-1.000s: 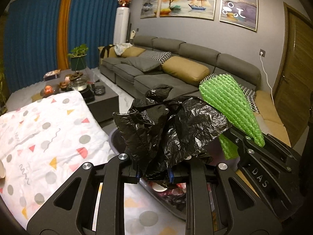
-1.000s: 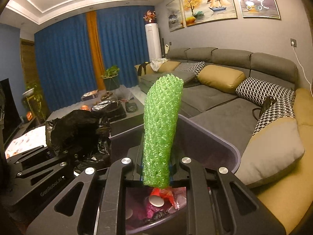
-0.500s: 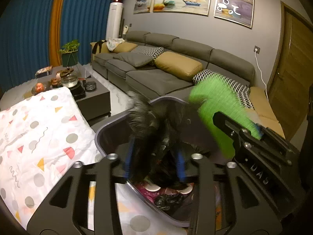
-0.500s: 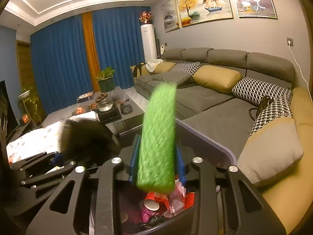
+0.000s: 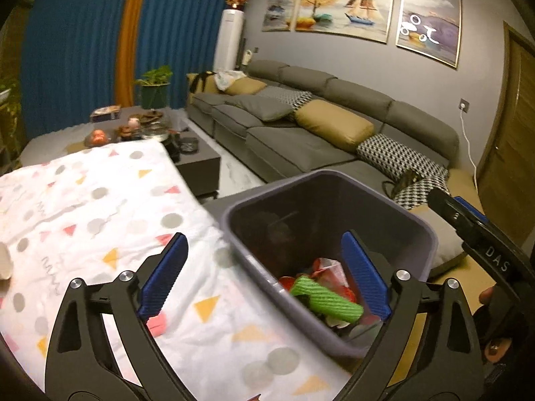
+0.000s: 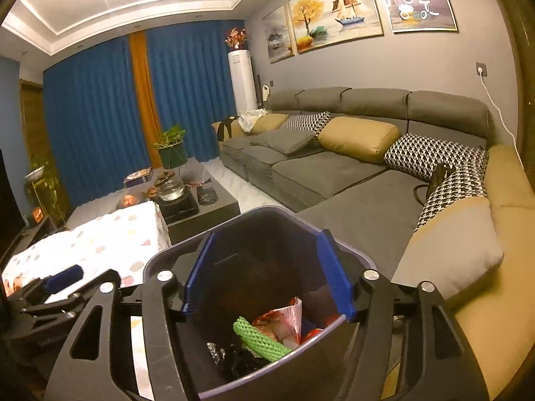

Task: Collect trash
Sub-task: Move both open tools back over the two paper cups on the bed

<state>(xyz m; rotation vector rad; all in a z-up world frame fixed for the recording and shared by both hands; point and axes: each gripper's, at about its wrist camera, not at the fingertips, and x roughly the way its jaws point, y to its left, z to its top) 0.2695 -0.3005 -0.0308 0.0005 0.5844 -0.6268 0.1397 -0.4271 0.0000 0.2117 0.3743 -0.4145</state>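
A grey-purple bin [image 5: 431,240] stands right below both grippers, beside the cloth-covered table. Inside it lie a green foam net [image 5: 326,300], red wrappers [image 6: 284,320] and a crumpled black bag [image 6: 244,361]. My left gripper [image 5: 264,274] hangs over the bin's near left rim, its jaws opening wide with nothing between the blue pads. My right gripper [image 6: 265,274] is above the bin's mouth [image 6: 267,209], jaws also opening and empty. Each gripper shows in the other's view: the right gripper [image 5: 481,244] at the right edge, the left gripper [image 6: 63,275] at the lower left.
A white cloth with coloured shapes [image 5: 100,217] covers the table left of the bin. A grey sofa [image 6: 334,173] with cushions runs behind and to the right. A dark coffee table [image 6: 200,200] with a glass kettle stands beyond. A hand [image 5: 488,297] grips the right tool.
Both grippers have opened. The black bag has dropped from the left one and the green foam net from the right one; both now lie in the bin. The left gripper shifted leftward.
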